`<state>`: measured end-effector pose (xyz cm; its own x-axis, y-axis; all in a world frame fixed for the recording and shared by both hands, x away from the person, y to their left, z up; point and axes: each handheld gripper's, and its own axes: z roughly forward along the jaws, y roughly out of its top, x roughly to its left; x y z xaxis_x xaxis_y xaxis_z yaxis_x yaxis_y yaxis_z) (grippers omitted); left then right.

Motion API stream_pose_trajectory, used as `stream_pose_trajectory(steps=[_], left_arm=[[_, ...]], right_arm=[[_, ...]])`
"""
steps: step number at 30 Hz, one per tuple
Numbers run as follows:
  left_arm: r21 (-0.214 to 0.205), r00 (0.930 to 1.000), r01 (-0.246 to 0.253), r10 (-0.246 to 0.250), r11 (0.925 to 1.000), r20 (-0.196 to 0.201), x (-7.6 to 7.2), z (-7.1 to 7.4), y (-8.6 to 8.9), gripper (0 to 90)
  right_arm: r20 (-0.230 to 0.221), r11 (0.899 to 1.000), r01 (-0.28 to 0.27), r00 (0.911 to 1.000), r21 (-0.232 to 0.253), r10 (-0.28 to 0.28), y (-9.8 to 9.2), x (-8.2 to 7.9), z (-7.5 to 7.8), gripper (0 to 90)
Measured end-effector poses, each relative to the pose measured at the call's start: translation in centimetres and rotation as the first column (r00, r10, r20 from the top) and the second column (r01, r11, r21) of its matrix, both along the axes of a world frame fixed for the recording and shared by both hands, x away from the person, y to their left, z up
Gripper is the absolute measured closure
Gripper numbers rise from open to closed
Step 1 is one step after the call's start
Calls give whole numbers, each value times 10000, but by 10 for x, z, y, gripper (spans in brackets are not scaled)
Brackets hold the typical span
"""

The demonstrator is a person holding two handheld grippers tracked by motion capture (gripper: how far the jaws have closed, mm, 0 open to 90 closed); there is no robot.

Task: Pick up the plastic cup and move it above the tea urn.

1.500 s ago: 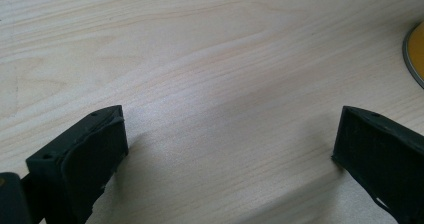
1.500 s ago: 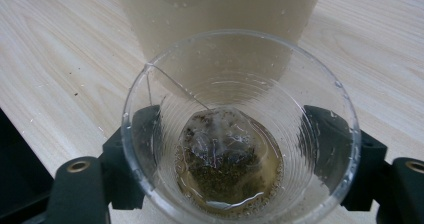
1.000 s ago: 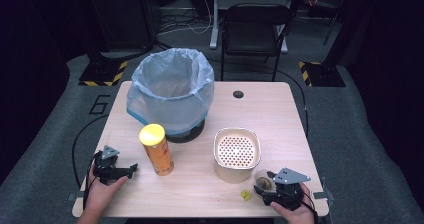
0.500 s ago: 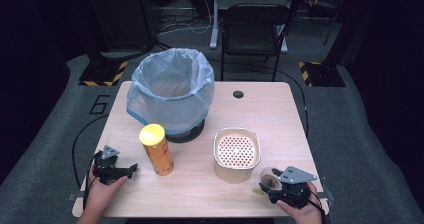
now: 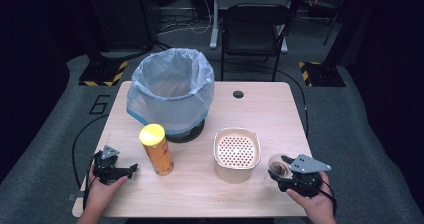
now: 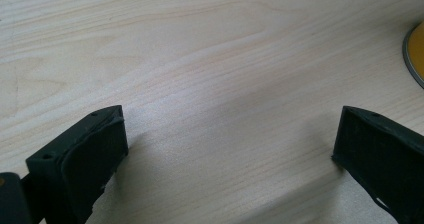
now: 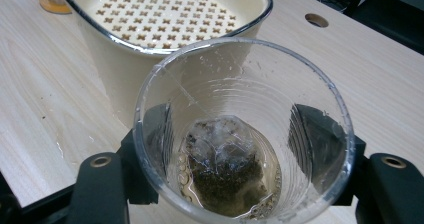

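The right gripper (image 7: 240, 149) is clamped on a clear plastic cup (image 7: 245, 129): its 2 black jaws have just been closing and now press the cup's sides from left and right, seen through the clear wall. A wet tea bag (image 7: 222, 171) lies in the bottom of the cup in a little pale liquid. In the high view this gripper (image 5: 281, 173) and the cup (image 5: 278, 165) sit just right of the cream strainer bowl (image 5: 237, 154), near the table's (image 5: 270, 109) front right corner, with the person's right hand (image 5: 312, 206) behind them. Whether the cup's base touches the wood cannot be told, since the gripper body hides it.

The left gripper (image 6: 230, 144) stands wide open, its 2 jaws well apart with bare wood between them and nothing held. In the high view it (image 5: 131, 169) lies well left of the strainer bowl, in the person's left hand (image 5: 102, 191), pointing towards the orange chip can (image 5: 156, 149), which stands upright between it and the bowl. A curved yellow edge (image 6: 416, 54), cut off at the frame's right side, shows in the left gripper view; too little of it shows to name it.

Behind the strainer bowl and to its left stands a bin lined with a pale blue bag (image 5: 171, 91). The bowl's perforated insert (image 7: 170, 11) is cut off at the top of the right gripper view.
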<state>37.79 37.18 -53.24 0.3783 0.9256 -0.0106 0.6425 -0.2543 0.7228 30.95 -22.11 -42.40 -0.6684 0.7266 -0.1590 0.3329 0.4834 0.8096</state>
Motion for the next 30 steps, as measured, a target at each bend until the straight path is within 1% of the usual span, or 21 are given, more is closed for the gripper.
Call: stream_pose_trajectory(steps=[2,3,4,6,8,9,10,11,12,13,15,16,20,21,22,23,24,25,27,28,30], left_arm=[[40,10000,10,-10,10000,10,0,0,0,6],[56,10000,18,-18,10000,15,0,0,0,6],[39,10000,8,-8,10000,10,0,0,0,6],[20,10000,15,-15,10000,3,0,0,0,6],[41,10000,27,-27,10000,8,0,0,0,6],[3,10000,4,-4,10000,2,0,0,0,6],[69,10000,23,-23,10000,19,0,0,0,6],[48,10000,15,-15,10000,12,0,0,0,6],[48,10000,15,-15,10000,12,0,0,0,6],[4,10000,5,-5,10000,0,0,0,0,6],[37,10000,7,-7,10000,9,0,0,0,6],[37,10000,7,-7,10000,9,0,0,0,6],[4,10000,2,-2,10000,0,0,0,0,6],[7,10000,7,-7,10000,0,0,0,0,6],[55,10000,17,-18,10000,14,0,0,0,6],[1,10000,3,-3,10000,-2,0,0,0,6],[1,10000,3,-3,10000,-2,0,0,0,6],[4,10000,5,-5,10000,0,0,0,0,6],[3,10000,2,-2,10000,1,0,0,0,6],[3,10000,2,-2,10000,1,0,0,0,6],[3,10000,5,-5,10000,0,0,0,0,6]], right_arm=[[50,9999,-77,10000,84,77,-1,2,3,340],[32,9998,29,10000,171,-29,-1,3,5,340],[18,9998,-95,10000,187,95,-2,4,6,340],[-43,9996,-156,9999,224,157,-2,6,10,340],[-40,9996,-101,9999,253,102,-2,7,11,340],[-80,9995,-135,9999,279,137,-3,9,14,340],[-102,9995,-174,9998,263,177,-3,10,16,340],[-65,9996,-115,9999,268,117,-3,11,17,340],[-94,9994,-194,9998,269,197,-4,12,20,340],[-104,9996,-132,9999,237,134,-5,13,23,340],[-78,9997,-194,9998,124,195,-6,15,29,342],[-78,9997,-194,9998,124,195,-6,15,29,342],[41,9998,-81,10000,-163,82,-8,21,51,342],[190,9997,-105,9998,-211,109,-8,24,61,342],[280,9998,-78,9996,-209,84,-8,26,64,342],[338,9997,-114,9994,-216,121,-8,28,69,342],[338,9997,-114,9994,-216,121,-8,28,69,342],[532,9997,-80,9985,-235,92,-7,33,78,341],[644,9998,-79,9979,-187,91,-6,38,84,342],[644,9998,-79,9979,-187,91,-6,38,84,342],[715,9999,-96,9974,-29,98,-4,46,89,342]])
